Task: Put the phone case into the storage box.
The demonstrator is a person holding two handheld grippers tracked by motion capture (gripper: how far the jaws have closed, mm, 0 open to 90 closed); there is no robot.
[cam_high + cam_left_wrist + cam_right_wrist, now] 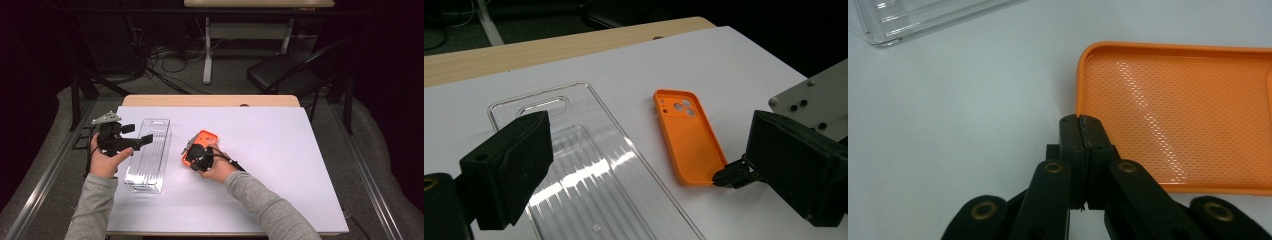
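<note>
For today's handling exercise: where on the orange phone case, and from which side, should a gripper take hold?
Probably the raised rim of the orange phone case, on its plain end away from the camera holes. It lies open side up on the white table, so one jaw inside the wall and one outside could pinch it.

Table [280,145], white top, wood strip along the far edge.
I see two things lying flat on it: a clear plastic tray [148,156] at left, an orange phone case [202,141] just right of it, open side up.
</note>
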